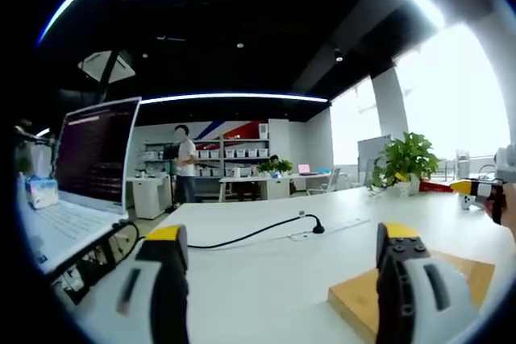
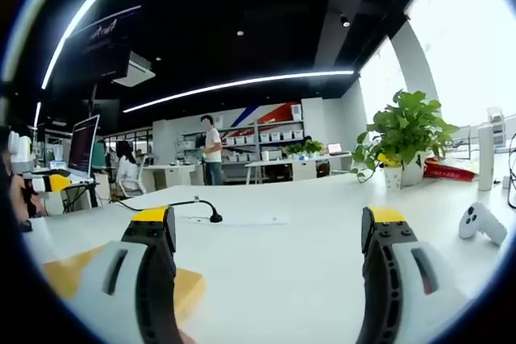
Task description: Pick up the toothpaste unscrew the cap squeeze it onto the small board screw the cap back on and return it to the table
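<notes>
Both the left gripper (image 1: pixel 286 251) and right gripper (image 2: pixel 270 235) gape wide, holding nothing; the flat tan wooden board (image 1: pixel 367 300) lies beside the left gripper's right jaw; toothpaste unseen, so seemingly every step remains.

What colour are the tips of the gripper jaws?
Yellow caps on black jaws, clearest in the right gripper view on the right gripper; the left gripper matches.

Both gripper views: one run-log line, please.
left hand-held gripper open | right hand-held gripper open | small board bare | toothpaste unseen
</notes>
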